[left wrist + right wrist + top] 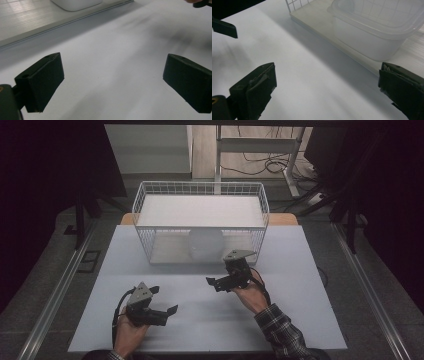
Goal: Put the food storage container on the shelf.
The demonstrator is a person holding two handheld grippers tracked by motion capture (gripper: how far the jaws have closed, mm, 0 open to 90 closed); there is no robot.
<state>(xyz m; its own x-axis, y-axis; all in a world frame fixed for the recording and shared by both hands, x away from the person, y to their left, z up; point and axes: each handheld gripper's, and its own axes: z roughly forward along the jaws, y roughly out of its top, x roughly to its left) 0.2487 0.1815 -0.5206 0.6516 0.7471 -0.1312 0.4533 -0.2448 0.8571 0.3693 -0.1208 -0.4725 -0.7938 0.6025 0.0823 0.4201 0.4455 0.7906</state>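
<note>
A translucent white plastic container (205, 245) is seen standing on the lower shelf of a white wire basket rack (150, 202) at the far side of a pale grey table (300, 320), its rounded body set against the open front of the rack. The placing appears to be done — the tub sits level on the shelf board and nothing is pressed against it. In the high view the right gripper (216, 282) is held just in front of the rack, below and slightly to the right of the container, with its black jaws spread wide and nothing between them. From the right gripper view the same tub (372, 32) is shown close ahead and to the upper right, beyond the shelf's front edge, clear of both jaws; only bare table lies in the gap. The left gripper (165, 307) is kept near the table's front edge, well apart from the rack, and its jaws are likewise parted wide over empty tabletop. In the left gripper view the container (76, 3) is glimpsed far off at the top of the frame, past the shelf's rim. What is left, as far as can be judged, is little — the right hand would be drawn back from the rack, and no further object is visible on the table awaiting transfer.
</note>
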